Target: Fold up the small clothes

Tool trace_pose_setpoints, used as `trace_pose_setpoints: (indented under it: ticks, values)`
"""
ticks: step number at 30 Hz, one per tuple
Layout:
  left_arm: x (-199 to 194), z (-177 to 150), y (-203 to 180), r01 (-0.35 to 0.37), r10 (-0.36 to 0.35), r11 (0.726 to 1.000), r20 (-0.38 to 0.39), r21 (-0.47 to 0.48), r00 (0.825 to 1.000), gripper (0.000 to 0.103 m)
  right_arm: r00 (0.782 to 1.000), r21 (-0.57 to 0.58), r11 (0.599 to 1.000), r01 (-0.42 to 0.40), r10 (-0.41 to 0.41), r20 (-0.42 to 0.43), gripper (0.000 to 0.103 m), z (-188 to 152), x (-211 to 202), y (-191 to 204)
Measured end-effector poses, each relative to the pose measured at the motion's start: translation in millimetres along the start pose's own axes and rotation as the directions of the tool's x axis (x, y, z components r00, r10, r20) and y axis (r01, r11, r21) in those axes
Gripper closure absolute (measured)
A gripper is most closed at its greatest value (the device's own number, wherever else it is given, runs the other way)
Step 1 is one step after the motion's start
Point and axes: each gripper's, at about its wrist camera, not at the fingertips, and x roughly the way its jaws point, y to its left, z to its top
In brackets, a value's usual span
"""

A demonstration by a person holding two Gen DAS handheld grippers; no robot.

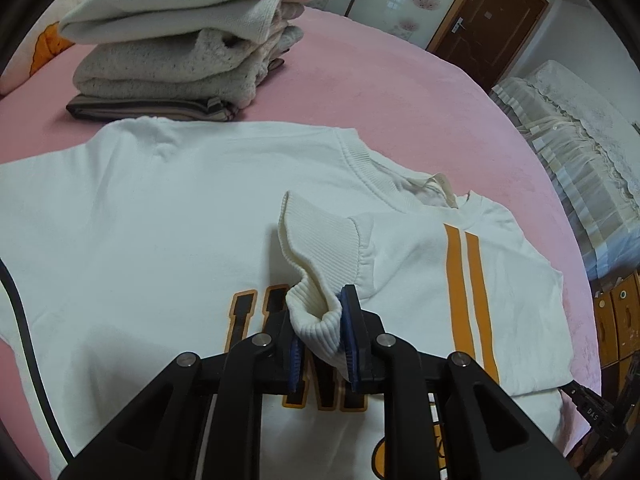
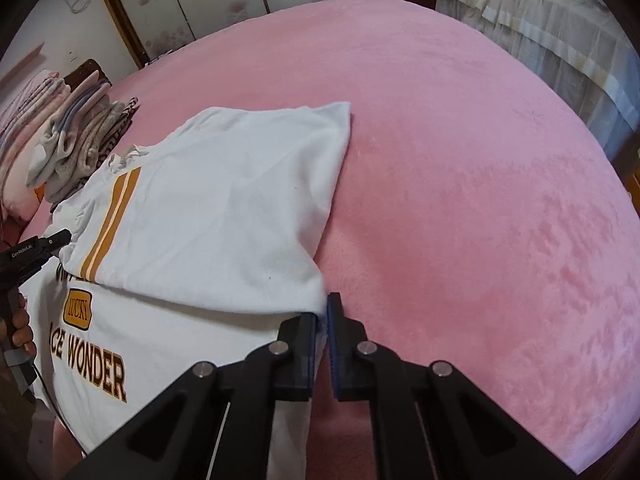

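Observation:
A white sweatshirt (image 1: 160,216) with orange stripes and black-and-orange lettering lies spread on the pink bed (image 1: 400,100). Its right sleeve is folded across the chest. My left gripper (image 1: 322,336) is shut on the sleeve's ribbed cuff (image 1: 320,248) and holds it over the lettering. In the right wrist view the sweatshirt (image 2: 224,200) fills the left side, and my right gripper (image 2: 322,320) is shut on the folded edge of the shirt at the sleeve fold (image 2: 312,300). The left gripper's body (image 2: 36,248) shows at the far left.
A stack of folded clothes (image 1: 180,48) sits on the bed beyond the shirt, also visible in the right wrist view (image 2: 68,140). A covered piece of furniture (image 1: 580,152) stands right of the bed. Wardrobe doors and a wooden door (image 1: 492,20) lie behind.

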Motion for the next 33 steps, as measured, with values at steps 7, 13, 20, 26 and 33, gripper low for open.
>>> trace_pose_setpoints:
  ticks: [7, 13, 20, 26, 33]
  values:
    - [2.6, 2.0, 24.0, 0.042, -0.043, 0.997, -0.016, -0.069, 0.999, 0.073, 1.0, 0.019, 1.0, 0.011, -0.011, -0.013, 0.098, 1.6, 5.0, 1.1]
    - [-37.7, 8.6, 14.6, -0.097, 0.097, 0.995, 0.06, 0.005, 0.994, 0.048, 0.999, -0.028, 0.998, 0.048, -0.049, -0.021, 0.091, 3.8, -10.0, 11.3]
    - [-56.3, 7.1, -35.4, -0.143, 0.128, 0.979, 0.106, 0.145, 0.986, 0.048, 0.993, -0.046, 0.998, 0.052, -0.047, 0.105, 0.079, 10.8, -60.0, 34.2]
    - [-24.2, -3.1, -71.0, -0.097, 0.089, 0.976, 0.053, 0.195, 0.995, 0.049, 0.991, -0.141, 0.99, -0.029, 0.047, 0.127, 0.079, 29.4, -51.1, 91.1]
    - [6.0, -7.7, -52.9, -0.159, 0.16, 0.979, -0.002, 0.126, 0.987, 0.058, 0.996, -0.174, 0.981, -0.086, 0.085, -0.011, 0.081, 25.4, 27.0, 131.9]
